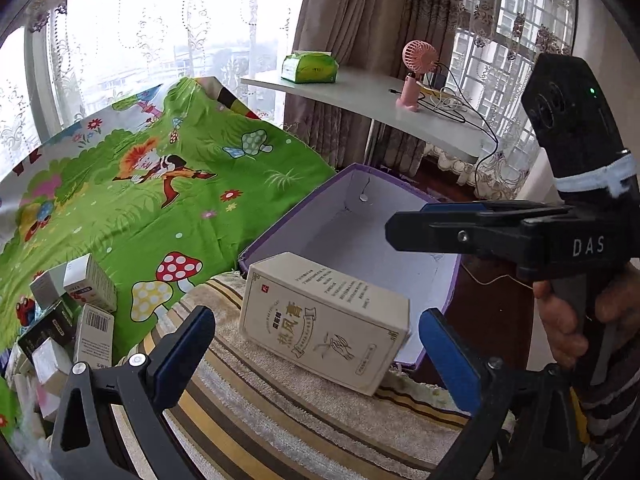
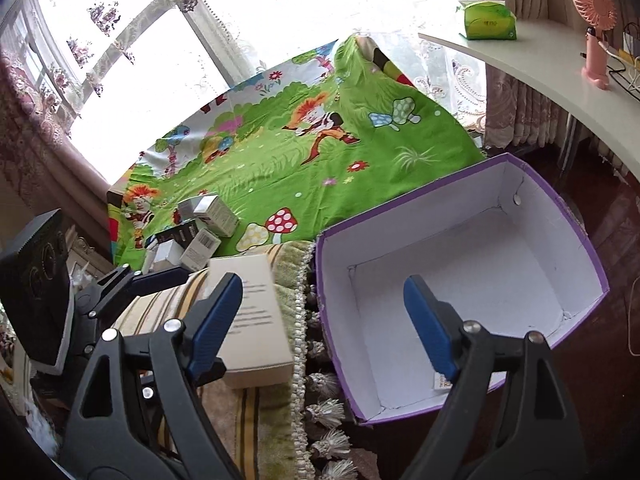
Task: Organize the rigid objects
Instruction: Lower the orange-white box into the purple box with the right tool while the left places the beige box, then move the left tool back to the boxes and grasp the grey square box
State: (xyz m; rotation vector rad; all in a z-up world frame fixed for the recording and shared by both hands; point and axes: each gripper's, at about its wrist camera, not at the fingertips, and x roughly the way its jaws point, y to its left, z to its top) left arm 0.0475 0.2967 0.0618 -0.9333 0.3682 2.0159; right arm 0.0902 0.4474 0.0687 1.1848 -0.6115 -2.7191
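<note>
Two open grippers frame a cream carton (image 1: 324, 322) beside the purple bin (image 1: 256, 242).

Lying flat on the striped mat (image 1: 280, 408) just beside the bin's near wall, the carton appears staged for a short lift inside. It sits ahead of the left gripper (image 1: 316, 354), between its spread jaws but untouched. The right gripper (image 2: 324, 326), jaws wide with nothing clamped, hovers over the bin's white interior, carton off to its left. More small boxes (image 1: 80, 300) wait farther from the bin.
</note>
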